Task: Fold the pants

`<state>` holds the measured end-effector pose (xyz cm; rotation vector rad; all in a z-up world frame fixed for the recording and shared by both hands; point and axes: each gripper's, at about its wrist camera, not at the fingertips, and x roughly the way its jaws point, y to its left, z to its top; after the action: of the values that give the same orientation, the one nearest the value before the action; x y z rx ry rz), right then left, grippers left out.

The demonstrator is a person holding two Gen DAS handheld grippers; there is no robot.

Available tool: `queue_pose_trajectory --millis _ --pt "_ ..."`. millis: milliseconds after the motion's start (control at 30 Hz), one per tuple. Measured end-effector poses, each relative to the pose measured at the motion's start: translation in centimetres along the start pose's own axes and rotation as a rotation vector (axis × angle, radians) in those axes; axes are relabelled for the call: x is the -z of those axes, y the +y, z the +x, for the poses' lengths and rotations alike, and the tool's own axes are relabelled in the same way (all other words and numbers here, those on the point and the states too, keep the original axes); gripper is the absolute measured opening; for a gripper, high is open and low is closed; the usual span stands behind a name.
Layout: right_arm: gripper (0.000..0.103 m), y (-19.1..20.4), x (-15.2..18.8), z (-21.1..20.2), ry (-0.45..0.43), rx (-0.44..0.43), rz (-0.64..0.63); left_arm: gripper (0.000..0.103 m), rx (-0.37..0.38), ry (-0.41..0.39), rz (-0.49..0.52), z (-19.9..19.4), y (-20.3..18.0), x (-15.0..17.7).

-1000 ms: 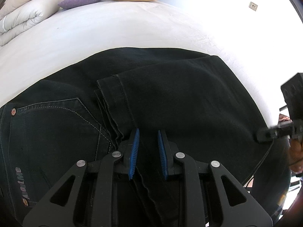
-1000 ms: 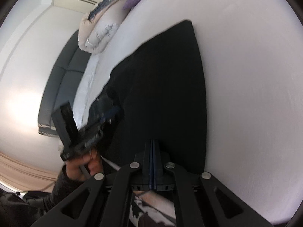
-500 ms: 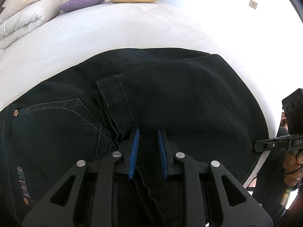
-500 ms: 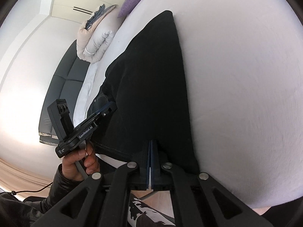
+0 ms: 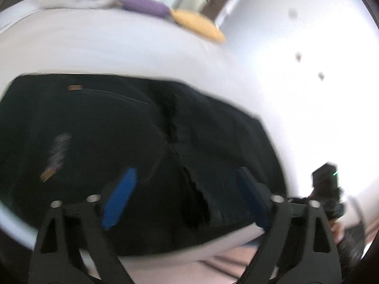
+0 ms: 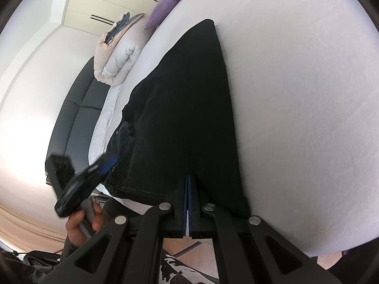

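Left wrist view, blurred: left gripper (image 5: 187, 195) spread wide, holding nothing; black pants (image 5: 142, 142) directly ahead of and under its fingers on the white bed (image 5: 118, 49); a ragged fold edge runs forward between the fingers; purple pillow (image 5: 144, 7) and yellow pillow (image 5: 199, 24) far ahead; right gripper (image 5: 325, 189) off to the right.

Right wrist view: right gripper (image 6: 188, 203) pinched tight on the near edge of the pants (image 6: 184, 108), which stretch ahead as a doubled dark panel; rolled duvet (image 6: 118, 52) far ahead-left; left gripper (image 6: 104, 163) to the left, apart from the cloth.

Progress, judged: legs lie stacked and one crosswise fold appears made; a further fold and smoothing probably remain.
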<state>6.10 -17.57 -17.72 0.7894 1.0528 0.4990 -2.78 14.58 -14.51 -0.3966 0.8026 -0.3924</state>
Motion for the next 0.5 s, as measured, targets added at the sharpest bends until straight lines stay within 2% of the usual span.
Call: queue_pose_trajectory --millis 100,233,333,433,500 --pt "0.000 0.2 -0.1 0.0 -0.006 0.001 0.004 0.088 0.032 -0.066 -0.142 -4.2 2.9 1.4" --pt "0.000 0.2 0.0 -0.2 -0.023 -0.003 0.015 0.088 0.069 -0.191 -0.364 -8.9 7.9 3.1" --pt "0.000 -0.1 0.1 -0.4 -0.036 -0.026 0.041 0.088 0.070 -0.240 -0.516 -10.2 11.6 4.2" --pt "0.000 -0.4 0.1 -0.6 -0.045 -0.046 0.062 0.088 0.108 -0.266 -0.669 -10.2 14.8 5.2" --pt "0.003 -0.2 0.0 -0.8 -0.057 -0.055 0.061 0.088 0.095 -0.282 -0.709 -10.3 16.1 5.5"
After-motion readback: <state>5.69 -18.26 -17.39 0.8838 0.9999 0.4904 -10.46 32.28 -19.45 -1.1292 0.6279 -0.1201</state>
